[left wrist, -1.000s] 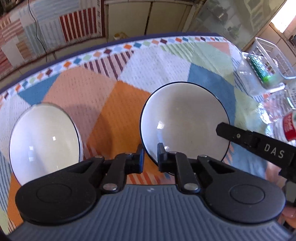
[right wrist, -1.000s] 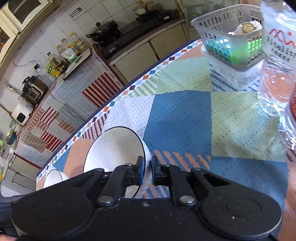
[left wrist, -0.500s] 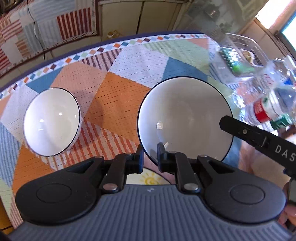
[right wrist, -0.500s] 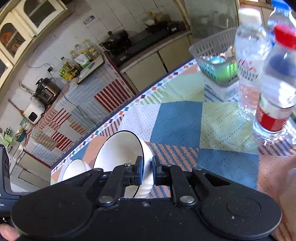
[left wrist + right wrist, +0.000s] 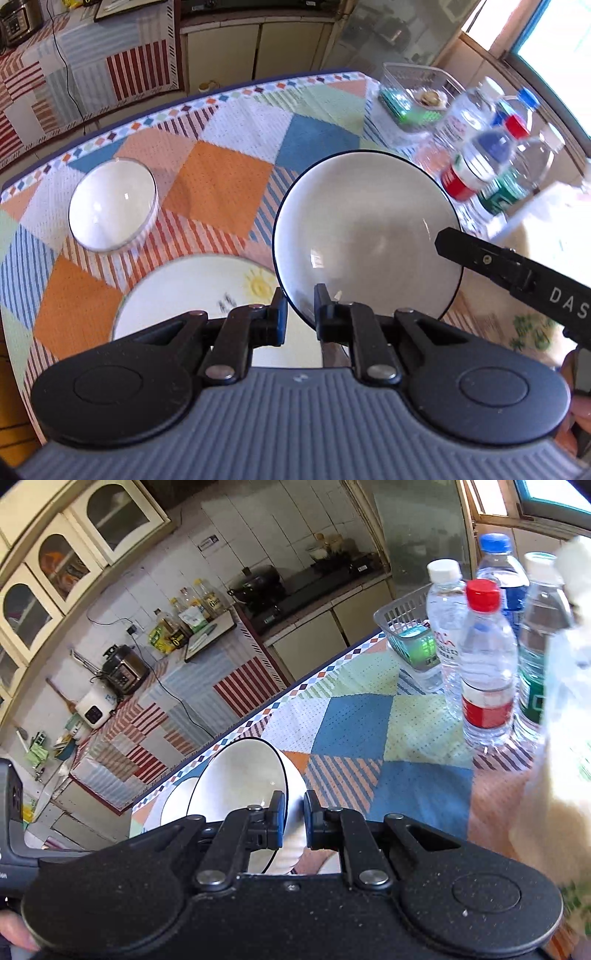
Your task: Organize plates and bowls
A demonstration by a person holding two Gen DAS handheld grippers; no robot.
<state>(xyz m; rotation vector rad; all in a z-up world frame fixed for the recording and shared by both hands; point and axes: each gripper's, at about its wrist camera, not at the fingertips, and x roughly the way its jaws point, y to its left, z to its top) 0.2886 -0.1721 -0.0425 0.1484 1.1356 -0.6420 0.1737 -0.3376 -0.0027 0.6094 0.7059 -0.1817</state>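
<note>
We count two white bowls: the large bowl [image 5: 365, 236] and, to its left on the surface [image 5: 218, 184], a small bowl [image 5: 110, 205]. One plate with a sun drawing [image 5: 195, 288] lies just below the large bowl. Beyond the large bowl, to its right, we count at least four water bottles [image 5: 487, 664] and one plastic basket [image 5: 402, 627]. We count two grippers.
</note>
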